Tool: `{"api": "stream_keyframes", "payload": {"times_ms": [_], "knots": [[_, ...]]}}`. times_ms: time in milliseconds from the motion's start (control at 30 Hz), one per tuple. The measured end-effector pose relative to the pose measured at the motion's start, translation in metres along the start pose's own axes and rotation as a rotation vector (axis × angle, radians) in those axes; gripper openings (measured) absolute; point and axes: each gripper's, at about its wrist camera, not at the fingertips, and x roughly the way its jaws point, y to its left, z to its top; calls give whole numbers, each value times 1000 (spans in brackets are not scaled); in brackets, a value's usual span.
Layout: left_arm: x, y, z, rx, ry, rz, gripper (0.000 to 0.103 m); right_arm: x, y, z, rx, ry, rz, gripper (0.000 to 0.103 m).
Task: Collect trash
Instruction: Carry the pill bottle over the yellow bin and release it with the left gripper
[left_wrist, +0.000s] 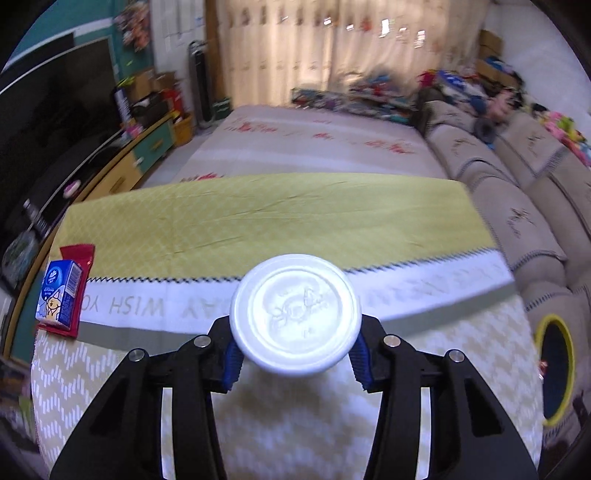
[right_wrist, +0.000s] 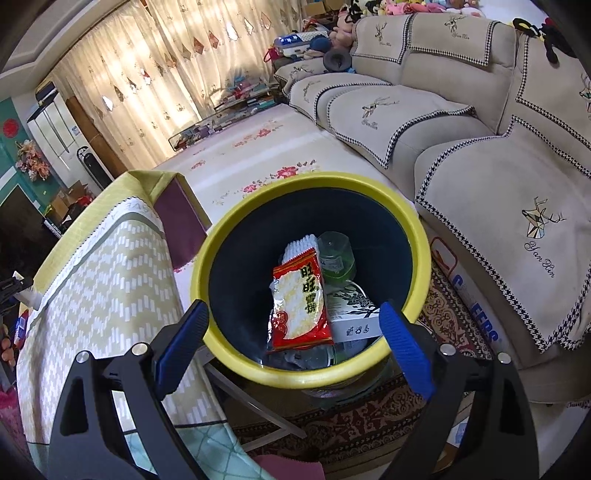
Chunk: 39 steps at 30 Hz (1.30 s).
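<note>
One white cup (left_wrist: 295, 314) is in view, and on the table one blue carton (left_wrist: 59, 293) lies on one red wrapper (left_wrist: 79, 258). There is one yellow-rimmed bin (right_wrist: 310, 373). Inside it show one red snack bag (right_wrist: 299, 302), one green bottle (right_wrist: 336, 258) and one white box (right_wrist: 351, 314).

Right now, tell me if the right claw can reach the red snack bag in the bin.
Probably yes: right claw is open above the bin, and the red snack bag lies on top, uncovered.

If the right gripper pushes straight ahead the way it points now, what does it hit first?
Probably the red snack packet lying on top of the trash inside the yellow-rimmed bin; the open right gripper points into its mouth, though depth is hard to judge.
</note>
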Motion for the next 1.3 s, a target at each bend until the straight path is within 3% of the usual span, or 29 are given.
{"api": "stream_keyframes", "payload": {"times_ms": [267, 567, 800, 1100, 1300], "knots": [[-63, -56, -34, 98, -88, -110, 47, -24, -11, -6, 6, -31, 4, 88], [-106, -147, -66, 248, -73, -264, 47, -41, -37, -16, 43, -51, -1, 89], [-136, -245, -87, 386, -64, -396, 47, -49, -60, -20, 70, -72, -23, 89], [-137, -376, -109, 530, -19, -504, 47, -61, -90, -22, 105, -103, -39, 89], [-101, -447, -114, 571, 55, -529, 47, -63, -105, -24, 110, -104, -49, 89]]}}
